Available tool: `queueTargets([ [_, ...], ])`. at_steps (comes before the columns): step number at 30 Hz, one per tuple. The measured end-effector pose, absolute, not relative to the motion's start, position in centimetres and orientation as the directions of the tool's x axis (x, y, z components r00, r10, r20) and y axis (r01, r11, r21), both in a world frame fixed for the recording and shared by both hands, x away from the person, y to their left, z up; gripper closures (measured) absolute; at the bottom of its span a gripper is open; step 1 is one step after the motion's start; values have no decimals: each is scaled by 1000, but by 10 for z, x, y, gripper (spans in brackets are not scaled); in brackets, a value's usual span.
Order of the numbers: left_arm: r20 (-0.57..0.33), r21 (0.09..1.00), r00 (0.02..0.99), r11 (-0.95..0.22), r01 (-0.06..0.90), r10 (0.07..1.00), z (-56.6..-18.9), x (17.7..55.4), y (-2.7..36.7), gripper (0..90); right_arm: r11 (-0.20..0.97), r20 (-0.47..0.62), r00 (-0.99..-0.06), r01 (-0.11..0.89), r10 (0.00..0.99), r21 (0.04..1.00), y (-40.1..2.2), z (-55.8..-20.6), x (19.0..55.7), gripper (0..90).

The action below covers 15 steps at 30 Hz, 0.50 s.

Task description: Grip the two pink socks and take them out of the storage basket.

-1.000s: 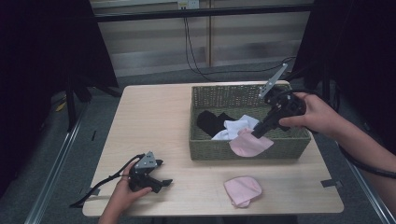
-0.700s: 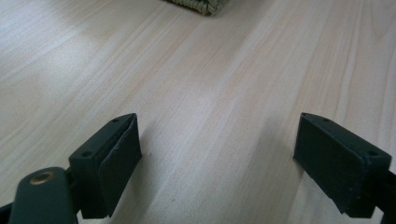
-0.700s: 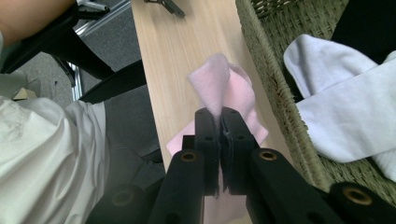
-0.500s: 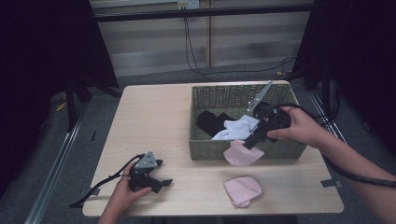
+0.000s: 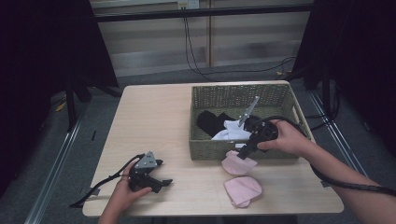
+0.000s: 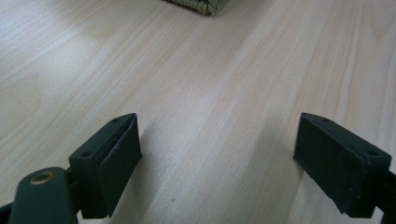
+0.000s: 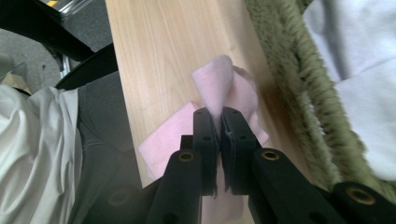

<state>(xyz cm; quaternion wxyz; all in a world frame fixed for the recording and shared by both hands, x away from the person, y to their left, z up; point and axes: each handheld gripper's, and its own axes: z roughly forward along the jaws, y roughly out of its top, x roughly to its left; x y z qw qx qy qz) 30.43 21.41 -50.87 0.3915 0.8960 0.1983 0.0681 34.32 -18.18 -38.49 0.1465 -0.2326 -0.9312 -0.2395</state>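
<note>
Pink cloth in right claw, now lower, past basket front.

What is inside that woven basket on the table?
The basket holds a black garment and a white one, lying loosely together. The person's right hand and its gripper cover part of the inside, so more may lie there.

Background: black cables hung against the slatted wall panel; grey floor surrounded the table.
</note>
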Motion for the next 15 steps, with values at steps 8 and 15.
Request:
queueTargets([
  [8, -33, 727, 913, -617, 301, 406, -509, 304, 214, 140, 787, 387, -849, 500, 360, 363, -175, -399, 341, 847],
  [15, -34, 729, 912, -615, 302, 409, -509, 304, 214, 140, 781, 375, -847, 508, 377, 363, -173, -409, 341, 817],
])
